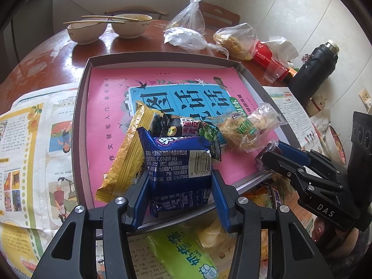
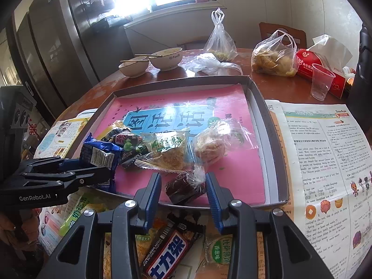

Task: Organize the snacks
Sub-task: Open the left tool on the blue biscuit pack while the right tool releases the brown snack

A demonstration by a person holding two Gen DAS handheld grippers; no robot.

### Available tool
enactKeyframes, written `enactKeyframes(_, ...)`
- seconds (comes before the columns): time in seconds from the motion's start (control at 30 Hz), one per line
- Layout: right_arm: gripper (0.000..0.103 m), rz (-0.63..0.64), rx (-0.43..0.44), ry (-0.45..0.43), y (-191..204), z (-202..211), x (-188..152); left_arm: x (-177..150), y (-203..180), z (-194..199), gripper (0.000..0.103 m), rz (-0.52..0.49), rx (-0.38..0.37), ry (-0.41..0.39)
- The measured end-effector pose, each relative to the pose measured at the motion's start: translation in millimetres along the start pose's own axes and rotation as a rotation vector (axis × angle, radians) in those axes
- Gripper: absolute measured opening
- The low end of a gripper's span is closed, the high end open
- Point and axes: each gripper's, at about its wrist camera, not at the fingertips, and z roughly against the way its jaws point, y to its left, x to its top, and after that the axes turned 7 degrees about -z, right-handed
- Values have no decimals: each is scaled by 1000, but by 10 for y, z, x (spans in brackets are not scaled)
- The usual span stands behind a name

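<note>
Nearest the cameras, loose snacks lie on newspaper on the tabletop (image 2: 279,86): a green packet (image 1: 186,251) and a dark chocolate bar (image 2: 167,248). Just beyond, the left gripper (image 1: 180,186) has its fingers pressed against both sides of the blue snack packet (image 1: 179,162), holding it over the near rim of the tray (image 2: 274,144). The right gripper (image 2: 183,186) has its fingers spread, flanking a small dark wrapped sweet (image 2: 183,187) at the tray's near edge; contact cannot be confirmed. Farther in, a yellow packet (image 1: 125,155), a green-and-black packet (image 2: 130,146) and two clear-wrapped pastries (image 2: 167,153) rest on the pink tray liner. All are judged light, soft and crinkly, with slippery film. Grip across the packet body, not the crimped seams; squeeze pastries lightly, as they are probably crushable.
</note>
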Motion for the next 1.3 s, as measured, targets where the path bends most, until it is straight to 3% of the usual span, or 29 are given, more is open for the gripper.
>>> enactKeyframes(0.93, 45, -28, 6, -29, -53, 122, -46, -51, -10, 191, 57, -3, 28, -27)
enactKeyframes(1.3, 48, -49, 0, -80, -115, 292, -26, -62, -35, 365, 62, 4, 31, -70)
